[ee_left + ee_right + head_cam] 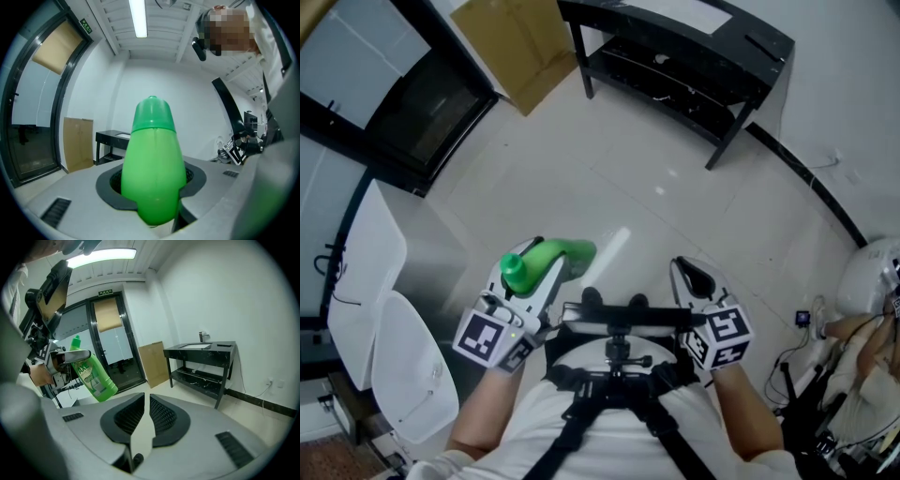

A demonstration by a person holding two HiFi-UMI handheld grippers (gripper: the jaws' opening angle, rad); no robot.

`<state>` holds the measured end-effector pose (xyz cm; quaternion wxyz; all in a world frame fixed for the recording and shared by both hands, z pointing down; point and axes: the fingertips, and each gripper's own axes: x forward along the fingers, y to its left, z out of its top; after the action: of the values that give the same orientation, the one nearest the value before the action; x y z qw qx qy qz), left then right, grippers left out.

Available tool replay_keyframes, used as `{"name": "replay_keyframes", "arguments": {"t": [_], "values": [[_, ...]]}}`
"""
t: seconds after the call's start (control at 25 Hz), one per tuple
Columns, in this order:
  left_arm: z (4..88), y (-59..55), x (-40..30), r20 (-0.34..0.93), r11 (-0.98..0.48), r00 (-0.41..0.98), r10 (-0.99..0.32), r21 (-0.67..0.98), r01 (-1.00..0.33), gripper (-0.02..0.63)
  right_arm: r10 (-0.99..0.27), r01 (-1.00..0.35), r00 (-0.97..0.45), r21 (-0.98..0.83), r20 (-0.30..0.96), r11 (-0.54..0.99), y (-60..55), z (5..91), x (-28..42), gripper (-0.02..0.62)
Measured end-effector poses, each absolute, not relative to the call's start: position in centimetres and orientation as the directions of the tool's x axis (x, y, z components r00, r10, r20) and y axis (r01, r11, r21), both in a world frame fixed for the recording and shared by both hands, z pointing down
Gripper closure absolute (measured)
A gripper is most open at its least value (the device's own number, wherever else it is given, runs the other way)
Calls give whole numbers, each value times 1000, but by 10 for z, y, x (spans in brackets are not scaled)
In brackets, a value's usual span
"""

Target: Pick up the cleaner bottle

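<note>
The green cleaner bottle (551, 255) is off the floor, lying tilted between the jaws of my left gripper (542, 274), which is shut on it. In the left gripper view the bottle (153, 173) fills the gap between the two grey jaws, its rounded end pointing away. In the right gripper view the same bottle (93, 376) shows its label and hangs at the left under the left gripper (70, 356). My right gripper (690, 277) is held beside it to the right, shut, with nothing between its pads (149, 401).
A black two-shelf table (675, 47) stands by the far wall, a cardboard sheet (520, 47) leans to its left, and a dark glass door (403, 103) is further left. White seats (384, 319) stand at the left. Cables (797, 366) and a person (862, 328) are at the right.
</note>
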<state>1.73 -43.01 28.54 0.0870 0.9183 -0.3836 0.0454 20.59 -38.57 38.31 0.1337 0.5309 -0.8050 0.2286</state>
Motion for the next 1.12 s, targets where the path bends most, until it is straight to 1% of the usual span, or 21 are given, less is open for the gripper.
{"name": "replay_keyframes", "arguments": {"t": [0.24,0.36,0.48,0.6,0.88,1.12], "values": [[289,-425,12,182,-696,711,-680,147,-703,430,-797,-913,-405,-248,449,324,-383,378,196,552],[288,-429,9,173,-709,724,-667,148,-689,430,-797,-916,-396,-261,456,305,-384,377,190,552],[284,-436,-1,161,-722,735,-658,140,-677,430,-800,-924,-378,-244,466,294,-389,378,180,582],[283,-443,-18,164,-731,743,-649,137,-669,430,-807,-933,-356,-223,472,282,-393,379,164,586],[286,-457,-62,161,-772,783,-600,138,-620,430,-833,-965,-255,-183,491,188,-392,370,130,586],[295,-459,-83,168,-833,843,-511,146,-534,430,-863,-986,-122,-161,490,48,-383,360,113,586]]}}
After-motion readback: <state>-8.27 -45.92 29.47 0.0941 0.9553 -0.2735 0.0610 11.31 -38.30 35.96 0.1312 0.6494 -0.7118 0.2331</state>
